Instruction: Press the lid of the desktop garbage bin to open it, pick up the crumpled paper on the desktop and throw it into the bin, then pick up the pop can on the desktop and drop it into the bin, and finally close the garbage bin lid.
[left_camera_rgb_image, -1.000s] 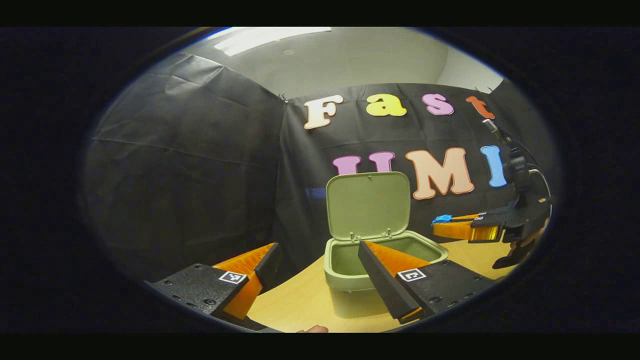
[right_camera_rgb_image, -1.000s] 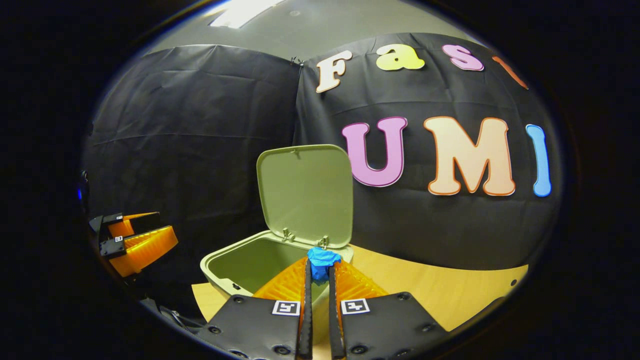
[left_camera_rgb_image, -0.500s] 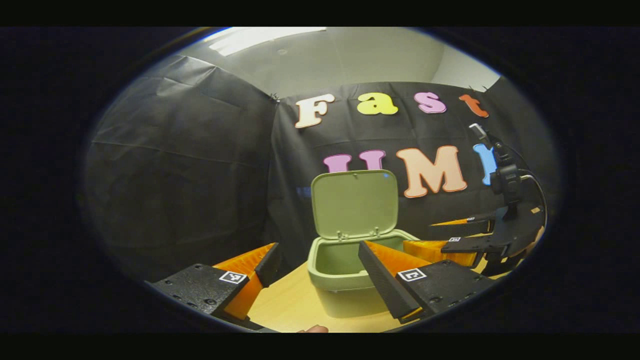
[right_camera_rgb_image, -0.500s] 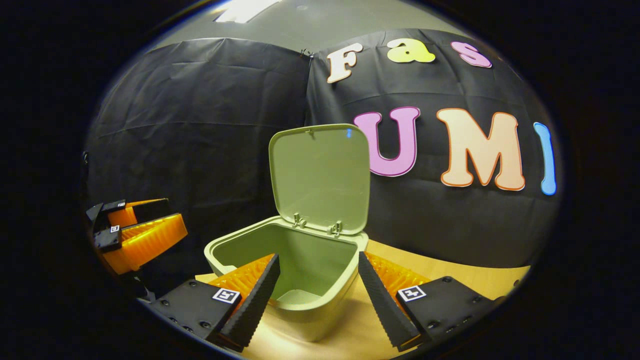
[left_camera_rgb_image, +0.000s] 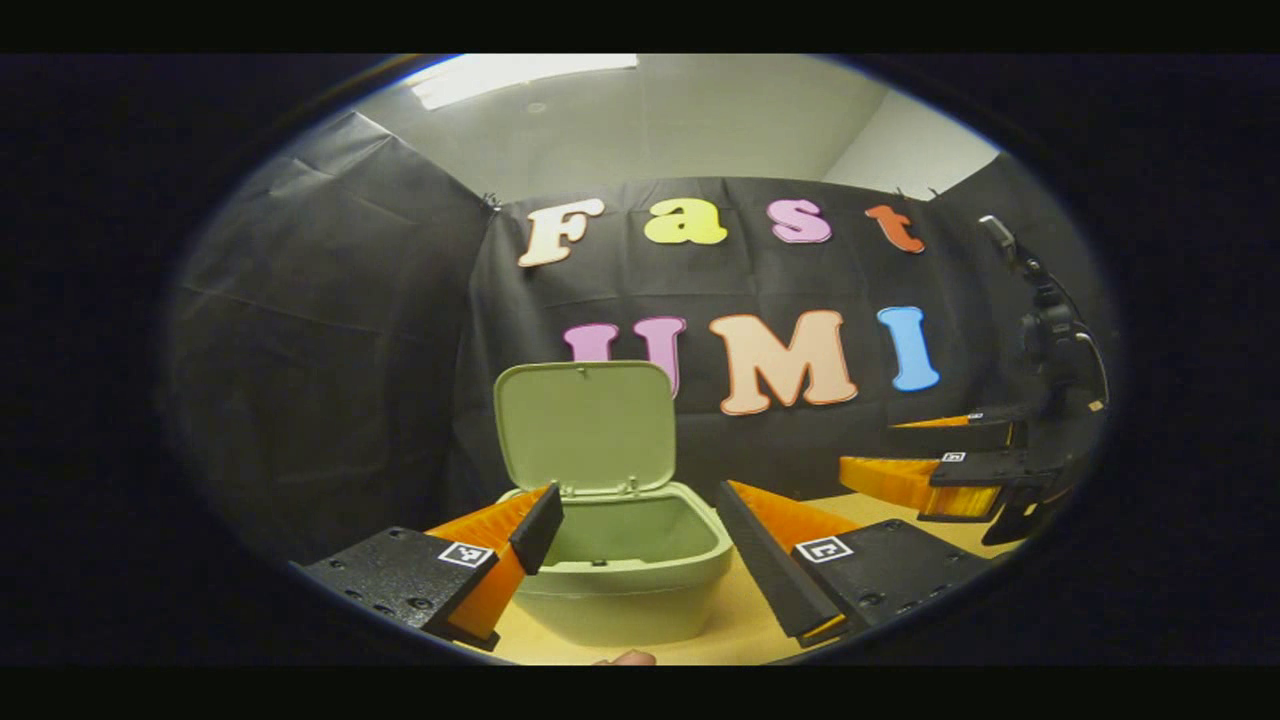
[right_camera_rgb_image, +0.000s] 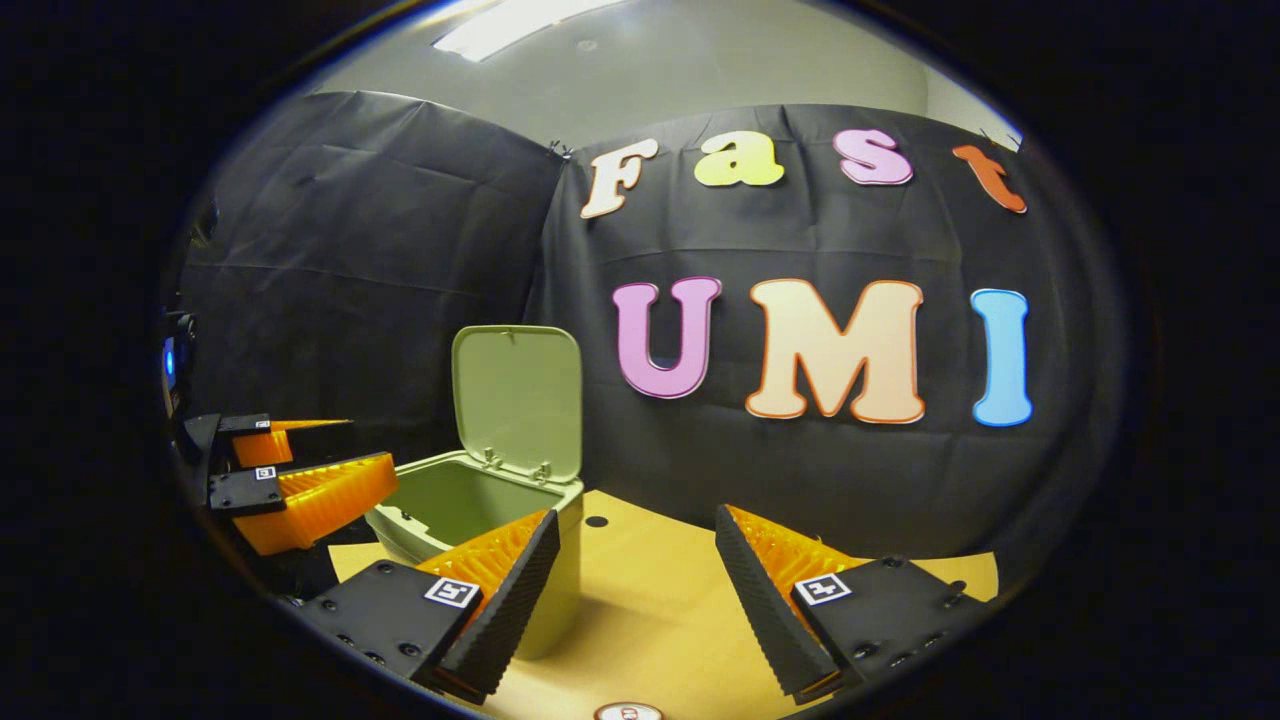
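Wooden desktop (right_camera_rgb_image: 650, 600) with open bin (left_camera_rgb_image: 620, 560), its depths hidden; pop can (right_camera_rgb_image: 628, 712) cut off; both grippers wide, empty.

One bin (left_camera_rgb_image: 630, 590) with one raised lid (left_camera_rgb_image: 585, 425), two tools (left_camera_rgb_image: 630, 535) (right_camera_rgb_image: 632, 575), one wooden desktop (right_camera_rgb_image: 650, 600).

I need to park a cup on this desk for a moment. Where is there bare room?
The wooden desk lies bare to the right of the green bin, out to the black cloth wall. A small dark spot sits just behind the bin. It is crowded on the bin's far side, where the left gripper hangs.
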